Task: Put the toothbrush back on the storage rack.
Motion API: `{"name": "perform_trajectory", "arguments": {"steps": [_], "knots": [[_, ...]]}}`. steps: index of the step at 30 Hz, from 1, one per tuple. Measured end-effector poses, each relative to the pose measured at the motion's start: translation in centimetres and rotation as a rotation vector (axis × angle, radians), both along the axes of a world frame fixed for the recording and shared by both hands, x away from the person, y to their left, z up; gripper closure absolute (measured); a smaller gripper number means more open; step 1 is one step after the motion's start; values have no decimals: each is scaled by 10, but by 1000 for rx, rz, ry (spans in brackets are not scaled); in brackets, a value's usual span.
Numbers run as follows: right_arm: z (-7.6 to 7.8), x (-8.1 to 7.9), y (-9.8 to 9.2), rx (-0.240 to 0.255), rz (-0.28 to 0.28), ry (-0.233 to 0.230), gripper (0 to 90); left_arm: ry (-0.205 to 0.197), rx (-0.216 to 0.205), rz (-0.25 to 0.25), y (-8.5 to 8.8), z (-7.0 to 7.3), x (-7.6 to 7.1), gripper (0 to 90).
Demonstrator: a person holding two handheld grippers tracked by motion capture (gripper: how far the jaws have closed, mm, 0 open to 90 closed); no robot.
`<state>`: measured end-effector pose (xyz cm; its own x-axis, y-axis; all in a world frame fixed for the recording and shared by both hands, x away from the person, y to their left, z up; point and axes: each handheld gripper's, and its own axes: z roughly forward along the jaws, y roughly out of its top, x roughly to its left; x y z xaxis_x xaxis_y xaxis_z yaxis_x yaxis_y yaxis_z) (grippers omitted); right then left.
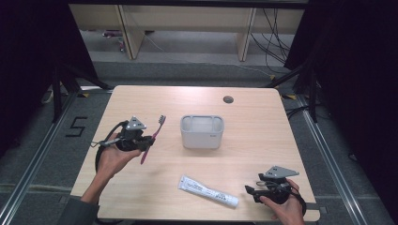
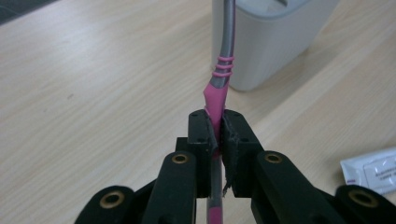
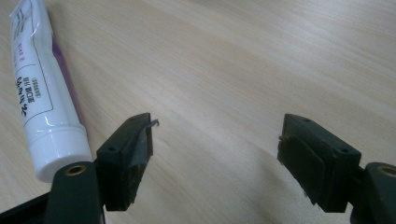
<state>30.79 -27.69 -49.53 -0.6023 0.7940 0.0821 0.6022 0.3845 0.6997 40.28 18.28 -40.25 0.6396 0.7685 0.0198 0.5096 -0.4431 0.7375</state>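
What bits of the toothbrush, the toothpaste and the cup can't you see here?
- Pink and grey toothbrush: left gripper view, bristle end cut off by the top edge.
- White toothpaste tube: right gripper view, flat end cut off; print too small to read.
- Grey plastic holder: high view, inside too small and pale to judge.

The surface (image 1: 197,161) is lit brightly from above, soft shadows are cast, the sides are left dark, and close parts are blurred
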Motion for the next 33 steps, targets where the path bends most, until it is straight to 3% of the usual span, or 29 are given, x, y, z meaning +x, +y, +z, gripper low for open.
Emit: {"name": "perform_trajectory", "arguments": {"steps": [4,6,15,17,20,29,33], "knots": [[0,1,-1,-8,12,-6,267,-36,-71,25,-2,5,1,819],[0,0,1,5,-8,10,267,-57,-85,35,-4,7,3,819],[0,1,-1,-2,4,-6,267,-115,-167,52,-12,11,11,819],[0,0,0,4,-13,11,267,-139,-211,72,-13,13,12,820],[0,0,-1,-3,1,-1,267,-167,-259,73,-15,16,15,819],[0,2,-2,-13,15,-17,267,-208,-320,95,-22,22,22,819],[0,1,-1,3,3,-2,267,-221,-347,94,-29,23,24,820]]}}
